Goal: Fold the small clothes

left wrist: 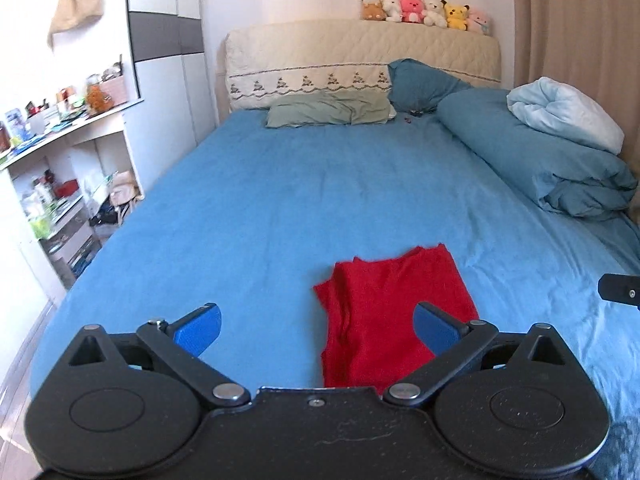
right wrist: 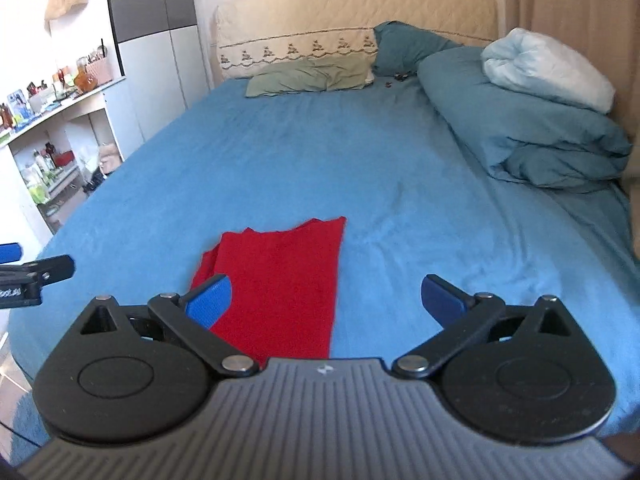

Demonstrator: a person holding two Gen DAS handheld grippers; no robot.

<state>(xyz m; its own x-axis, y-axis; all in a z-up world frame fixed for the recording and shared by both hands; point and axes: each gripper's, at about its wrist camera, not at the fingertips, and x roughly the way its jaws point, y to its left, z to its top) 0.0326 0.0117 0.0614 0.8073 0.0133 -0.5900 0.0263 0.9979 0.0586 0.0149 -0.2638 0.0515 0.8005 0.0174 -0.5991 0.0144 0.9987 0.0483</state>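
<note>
Red garment (left wrist: 384,312): one piece, folded into a narrow oblong, lying flat on the blue sheet (left wrist: 260,200) near the foot of the bed, layered edges showing along its left side. Left gripper (left wrist: 316,326): above the bed, jaws spread wide, nothing between the blue pads (left wrist: 200,330); the garment lies below, toward its right finger, not touched. Right gripper (right wrist: 326,302): likewise raised, jaws wide apart and empty, garment beneath its left finger, clear of both pads. Each gripper shows at the edge of the other's view. Head of bed: cream headboard (left wrist: 360,52), row of plush toys (left wrist: 426,12) on top, green pillow (left wrist: 332,110), teal pillow (left wrist: 420,82). Right side: rolled teal duvet (left wrist: 540,156), pale blue quilt (left wrist: 564,114) on it. Left of bed: cluttered shelves (left wrist: 60,184), wardrobe (left wrist: 168,40).
</note>
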